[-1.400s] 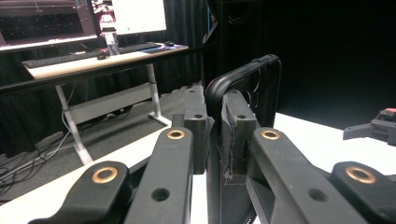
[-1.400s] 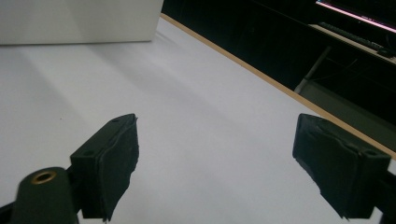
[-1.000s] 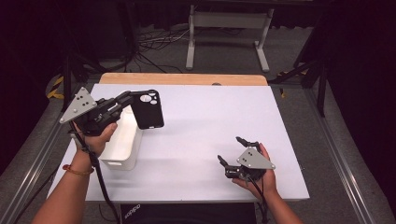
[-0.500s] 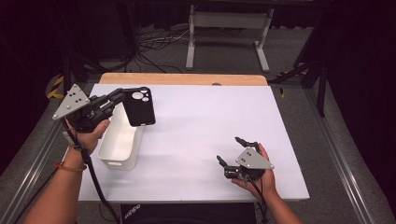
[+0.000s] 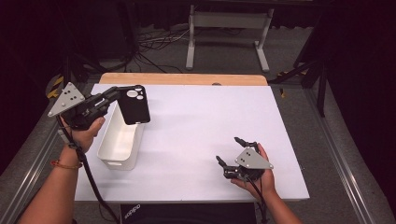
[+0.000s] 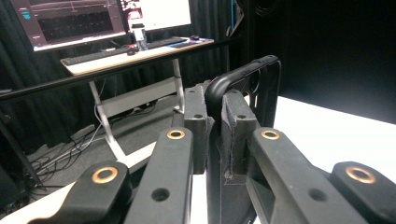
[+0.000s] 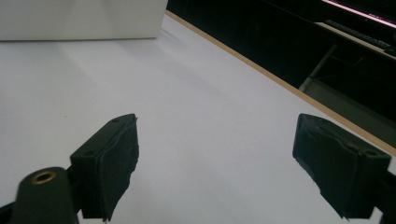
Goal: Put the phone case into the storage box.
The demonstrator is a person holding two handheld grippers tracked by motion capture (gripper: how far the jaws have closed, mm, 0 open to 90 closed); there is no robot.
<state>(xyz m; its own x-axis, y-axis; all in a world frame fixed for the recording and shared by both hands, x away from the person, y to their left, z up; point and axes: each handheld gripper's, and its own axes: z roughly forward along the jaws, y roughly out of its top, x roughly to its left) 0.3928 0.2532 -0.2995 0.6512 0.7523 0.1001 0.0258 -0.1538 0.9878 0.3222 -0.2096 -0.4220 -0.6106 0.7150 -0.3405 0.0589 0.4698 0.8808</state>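
Note:
A black phone case with camera cut-outs hangs upright in the air above the far end of a white rectangular bin. My left gripper is shut on the case's upper left edge. In the left gripper view the pads of that gripper pinch the rim of the case. My right gripper rests low at the white table's near right, held in a hand. Its jaws stand wide apart with nothing between them, as the right gripper view shows over bare table.
The white table has a wooden strip along its far edge. A metal stand and cables lie on the floor beyond. The bin sits far off in the right gripper view. A desk with monitors stands behind.
My left gripper has carried the phone case a little to the left, further over the bin. The right gripper has stayed where it was.

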